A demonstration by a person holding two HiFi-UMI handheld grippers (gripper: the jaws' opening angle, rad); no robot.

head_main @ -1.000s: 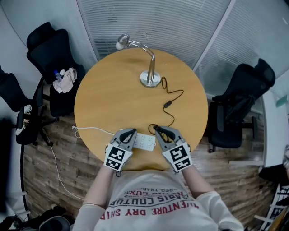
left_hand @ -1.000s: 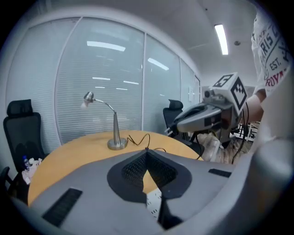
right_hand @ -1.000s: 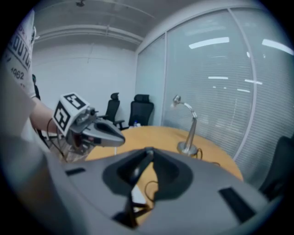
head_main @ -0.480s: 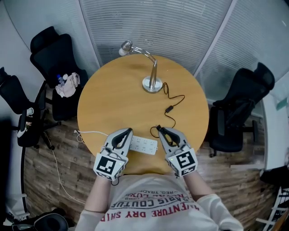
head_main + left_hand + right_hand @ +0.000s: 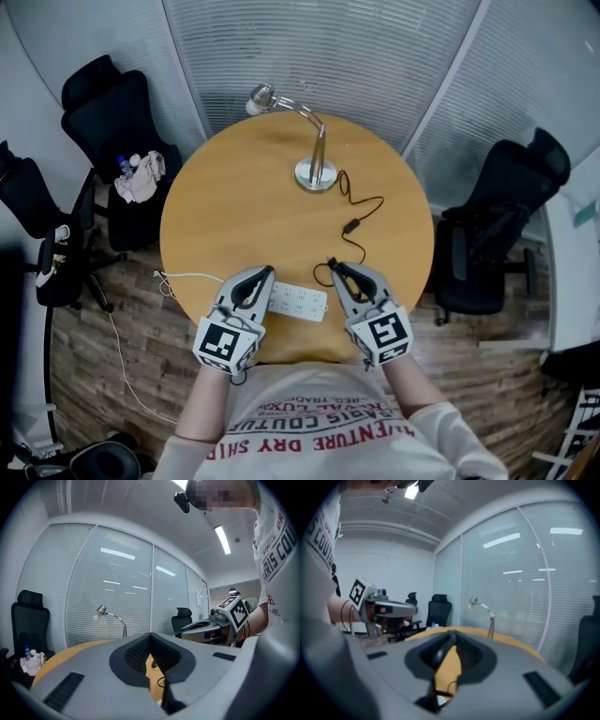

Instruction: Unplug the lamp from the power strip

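A silver desk lamp [image 5: 316,173] stands at the far side of the round wooden table [image 5: 234,206]. Its black cord [image 5: 361,202] runs past an inline switch [image 5: 350,226] toward the white power strip [image 5: 300,300] near the front edge. My right gripper [image 5: 335,269] is just beyond the strip's right end, shut on the cord's black plug [image 5: 440,656]. Whether the plug sits in a socket is hidden. My left gripper [image 5: 265,273] rests over the strip's left end, jaws together with nothing seen between them. The lamp [image 5: 112,618] shows far off in the left gripper view.
The strip's white cable [image 5: 192,276] trails off the table's left edge to the wood floor. Black office chairs stand at the left [image 5: 108,103] and right [image 5: 492,225]. A glass wall with blinds [image 5: 375,47] lies behind the table.
The right gripper has shifted slightly to the right, away from the strip, keeping its hold. The left gripper drew back a little a second ago and has stayed put since.
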